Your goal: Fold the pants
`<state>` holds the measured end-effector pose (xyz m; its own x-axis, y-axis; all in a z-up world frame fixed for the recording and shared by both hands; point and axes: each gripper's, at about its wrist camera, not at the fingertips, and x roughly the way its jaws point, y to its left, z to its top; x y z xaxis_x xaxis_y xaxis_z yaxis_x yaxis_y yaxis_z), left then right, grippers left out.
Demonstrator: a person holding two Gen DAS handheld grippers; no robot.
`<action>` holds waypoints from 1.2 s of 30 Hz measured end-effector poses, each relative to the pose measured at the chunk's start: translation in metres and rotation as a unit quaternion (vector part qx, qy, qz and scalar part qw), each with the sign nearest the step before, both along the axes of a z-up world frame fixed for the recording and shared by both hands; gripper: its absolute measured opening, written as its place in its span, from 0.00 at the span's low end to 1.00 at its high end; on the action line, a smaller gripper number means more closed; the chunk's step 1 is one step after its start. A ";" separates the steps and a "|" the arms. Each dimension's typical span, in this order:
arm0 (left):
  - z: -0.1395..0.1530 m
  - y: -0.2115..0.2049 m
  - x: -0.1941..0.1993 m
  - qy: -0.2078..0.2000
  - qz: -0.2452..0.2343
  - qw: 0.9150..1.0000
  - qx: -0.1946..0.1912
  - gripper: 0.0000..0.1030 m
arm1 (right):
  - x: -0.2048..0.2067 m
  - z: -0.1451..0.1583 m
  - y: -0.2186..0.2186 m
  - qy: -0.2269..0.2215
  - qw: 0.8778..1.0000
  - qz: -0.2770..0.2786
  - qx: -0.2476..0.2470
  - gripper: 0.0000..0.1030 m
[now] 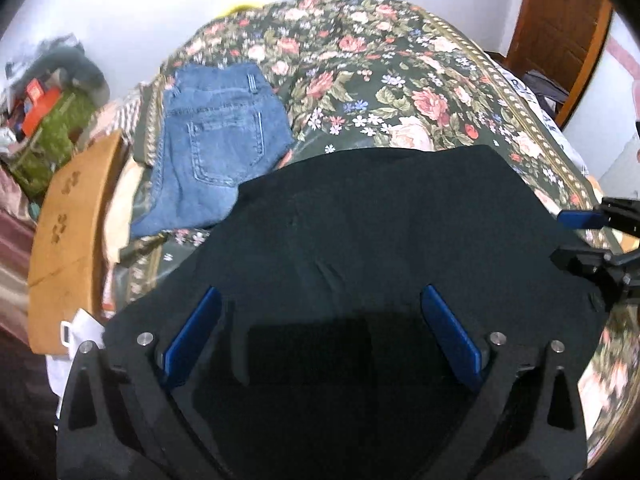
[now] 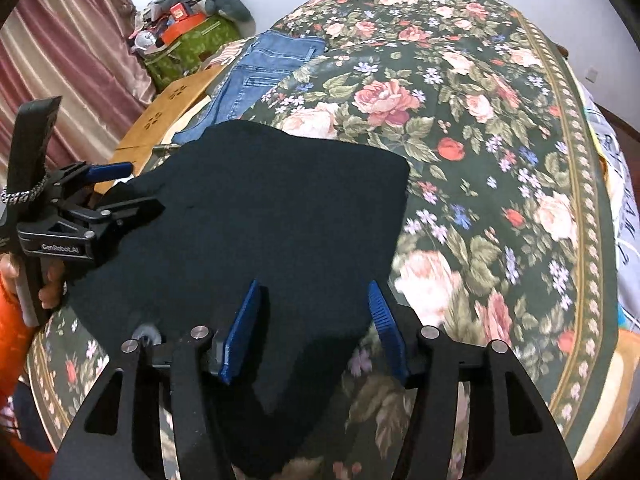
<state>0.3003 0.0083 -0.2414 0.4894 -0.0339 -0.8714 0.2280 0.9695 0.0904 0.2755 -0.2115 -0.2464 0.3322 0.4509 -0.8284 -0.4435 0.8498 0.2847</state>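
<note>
Dark navy pants (image 1: pixel 380 232) lie folded flat on the floral bedspread (image 1: pixel 360 80); they also show in the right wrist view (image 2: pixel 280 208). My left gripper (image 1: pixel 320 300) is open, its blue pads spread wide just above the pants' near part; it shows at the left of the right wrist view (image 2: pixel 132 188). My right gripper (image 2: pixel 314 292) is open over the pants' near right edge, holding nothing; it shows at the right edge of the left wrist view (image 1: pixel 568 236).
Folded blue jeans (image 1: pixel 216 144) lie at the far left of the bed, also in the right wrist view (image 2: pixel 260 68). A wooden board (image 1: pixel 68 240) and a cluttered green bag (image 2: pixel 188 40) stand beside the bed. A wooden door (image 1: pixel 560 32) is at the back right.
</note>
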 end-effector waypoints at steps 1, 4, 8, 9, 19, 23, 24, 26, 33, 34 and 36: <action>0.002 0.001 -0.006 -0.008 -0.002 1.000 0.004 0.99 | -0.001 -0.002 -0.003 0.002 1.000 -0.003 0.003 0.54; 0.007 0.006 -0.018 -0.017 -0.002 1.000 0.007 0.99 | -0.008 0.000 -0.008 0.003 1.000 -0.007 0.001 0.55; 0.014 0.013 -0.034 -0.027 0.001 1.000 0.001 0.99 | -0.022 0.006 -0.011 -0.006 1.000 -0.011 -0.014 0.55; 0.016 0.014 -0.039 -0.031 0.000 1.000 0.001 0.99 | -0.025 0.008 -0.012 -0.010 1.000 -0.012 -0.019 0.55; 0.054 0.062 -0.079 -0.079 0.079 0.994 -0.014 0.98 | -0.048 0.062 -0.004 -0.087 0.995 -0.037 -0.015 0.55; 0.074 0.098 -0.095 -0.113 0.144 0.983 -0.018 0.98 | -0.054 0.093 0.021 -0.131 0.991 -0.013 0.006 0.60; 0.078 0.108 -0.100 -0.116 0.159 0.980 -0.026 0.98 | -0.055 0.099 0.029 -0.139 0.990 -0.004 0.012 0.61; 0.080 0.127 -0.109 -0.114 0.183 0.976 -0.045 0.98 | -0.055 0.106 0.047 -0.150 0.988 0.014 0.021 0.62; 0.056 0.177 -0.135 -0.042 0.251 0.961 -0.104 0.98 | -0.045 0.077 0.106 -0.136 0.989 0.056 0.020 0.62; 0.049 0.182 -0.139 -0.028 0.258 0.959 -0.116 0.98 | -0.041 0.069 0.113 -0.127 0.990 0.057 0.013 0.62; 0.033 0.189 -0.144 0.007 0.265 0.954 -0.144 0.98 | -0.036 0.052 0.126 -0.105 0.992 0.068 0.000 0.62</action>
<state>0.1559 0.1972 -0.2084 0.4926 -0.0236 -0.8700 -0.3011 0.9333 -0.1958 0.2391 -0.0850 -0.1940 0.4343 0.5034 -0.7469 -0.6036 0.7782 0.1735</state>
